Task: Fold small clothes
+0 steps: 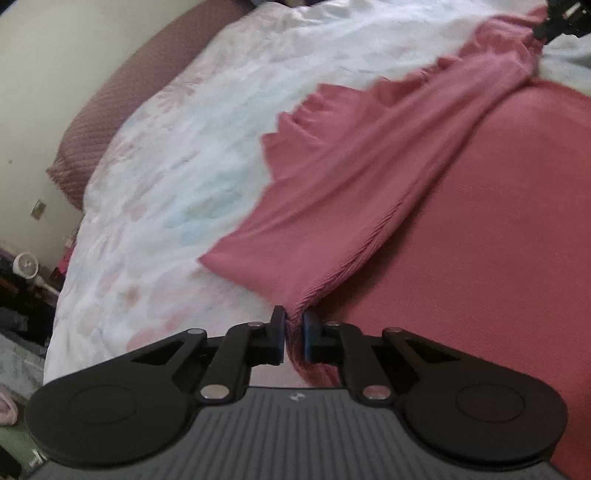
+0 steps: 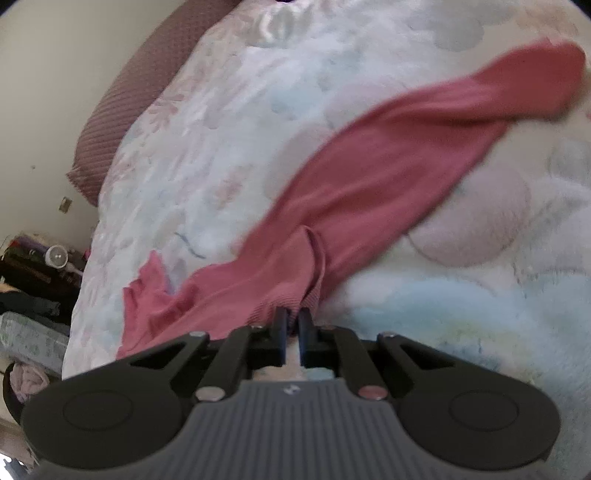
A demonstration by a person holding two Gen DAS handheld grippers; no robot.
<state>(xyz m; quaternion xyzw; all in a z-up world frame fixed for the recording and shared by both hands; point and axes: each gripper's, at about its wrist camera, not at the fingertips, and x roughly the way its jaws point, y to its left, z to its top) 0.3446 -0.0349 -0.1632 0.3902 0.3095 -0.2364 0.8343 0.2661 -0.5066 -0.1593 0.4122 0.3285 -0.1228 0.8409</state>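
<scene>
A pink ribbed garment (image 1: 424, 184) is held stretched above the bed between both grippers. My left gripper (image 1: 294, 325) is shut on one edge of the garment, with fabric bunched between its jaws. My right gripper (image 2: 293, 321) is shut on another edge of the same garment (image 2: 369, 173), which trails away to the upper right in a long blurred band. The right gripper also shows at the top right of the left wrist view (image 1: 557, 20), pinching the cloth. The blur hides the garment's exact shape.
The bed has a white floral duvet (image 1: 177, 177) (image 2: 461, 295). A mauve pillow (image 1: 110, 107) (image 2: 122, 107) lies against the wall at the left. Cluttered items and a small fan (image 1: 26, 264) stand on the floor at the left.
</scene>
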